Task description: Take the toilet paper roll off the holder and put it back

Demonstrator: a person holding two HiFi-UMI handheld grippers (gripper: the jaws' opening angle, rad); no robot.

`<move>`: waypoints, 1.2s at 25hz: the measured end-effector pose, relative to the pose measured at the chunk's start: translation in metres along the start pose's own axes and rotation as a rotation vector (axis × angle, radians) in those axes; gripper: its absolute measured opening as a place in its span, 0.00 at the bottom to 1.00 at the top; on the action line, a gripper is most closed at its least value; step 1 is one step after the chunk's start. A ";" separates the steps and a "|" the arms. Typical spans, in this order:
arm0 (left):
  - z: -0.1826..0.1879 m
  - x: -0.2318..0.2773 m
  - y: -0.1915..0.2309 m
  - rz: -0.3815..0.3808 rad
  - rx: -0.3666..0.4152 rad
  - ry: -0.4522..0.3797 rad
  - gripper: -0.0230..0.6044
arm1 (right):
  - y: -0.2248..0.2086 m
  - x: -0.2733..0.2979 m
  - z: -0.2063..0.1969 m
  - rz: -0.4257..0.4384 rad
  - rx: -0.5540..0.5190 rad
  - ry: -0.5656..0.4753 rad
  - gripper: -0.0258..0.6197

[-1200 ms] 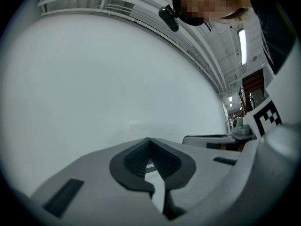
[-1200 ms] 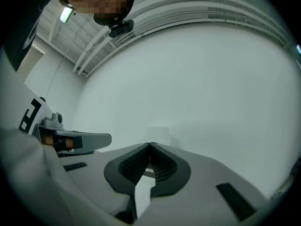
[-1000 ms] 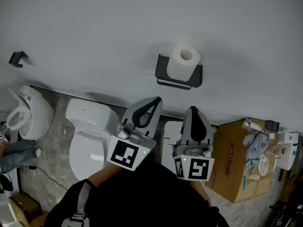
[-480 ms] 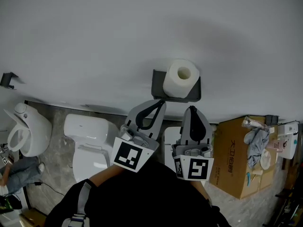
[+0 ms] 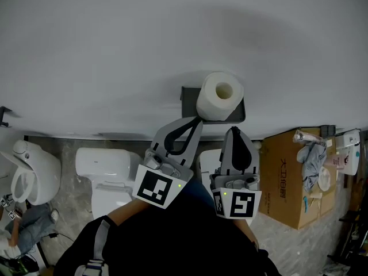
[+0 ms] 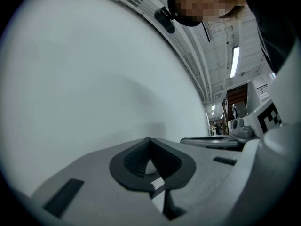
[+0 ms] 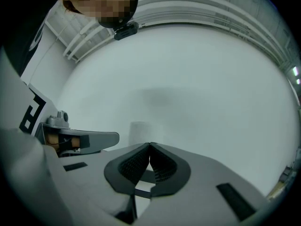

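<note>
Roll (image 5: pixel 219 95): white, full and thick, its hollow core facing the head camera. It sits on a dark holder (image 5: pixel 188 95) fixed to the pale wall. Just beside it, the left gripper (image 5: pixel 196 120) and right gripper (image 5: pixel 232 131) have their jaws pressed together, holding nothing.

A full white toilet paper roll (image 5: pixel 219 95) sits on the dark wall-mounted holder (image 5: pixel 188 100), its hollow core facing the head view camera.
</note>
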State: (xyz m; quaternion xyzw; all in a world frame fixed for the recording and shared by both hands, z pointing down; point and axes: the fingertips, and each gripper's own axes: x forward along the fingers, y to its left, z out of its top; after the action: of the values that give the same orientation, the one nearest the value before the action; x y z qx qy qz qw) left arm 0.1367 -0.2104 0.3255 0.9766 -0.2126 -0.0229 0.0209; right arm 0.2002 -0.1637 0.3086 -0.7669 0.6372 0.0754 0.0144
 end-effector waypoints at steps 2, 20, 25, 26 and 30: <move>0.001 0.001 0.000 0.002 -0.002 -0.002 0.04 | 0.000 0.001 0.000 0.009 -0.003 0.005 0.08; 0.009 0.011 0.001 0.066 -0.002 0.011 0.04 | -0.005 0.022 0.012 0.117 0.017 -0.022 0.08; 0.010 0.014 0.000 0.064 -0.006 0.016 0.10 | -0.007 0.022 0.011 0.124 0.019 -0.020 0.08; 0.010 0.015 0.000 0.061 -0.011 0.017 0.18 | -0.008 0.022 0.011 0.125 0.019 -0.019 0.08; 0.010 0.020 -0.002 0.044 -0.019 0.019 0.34 | -0.010 0.023 0.011 0.131 0.019 -0.022 0.08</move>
State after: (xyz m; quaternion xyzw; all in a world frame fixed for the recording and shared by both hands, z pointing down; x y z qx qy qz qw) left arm 0.1553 -0.2172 0.3144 0.9717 -0.2335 -0.0154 0.0325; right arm 0.2131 -0.1828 0.2942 -0.7223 0.6867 0.0785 0.0237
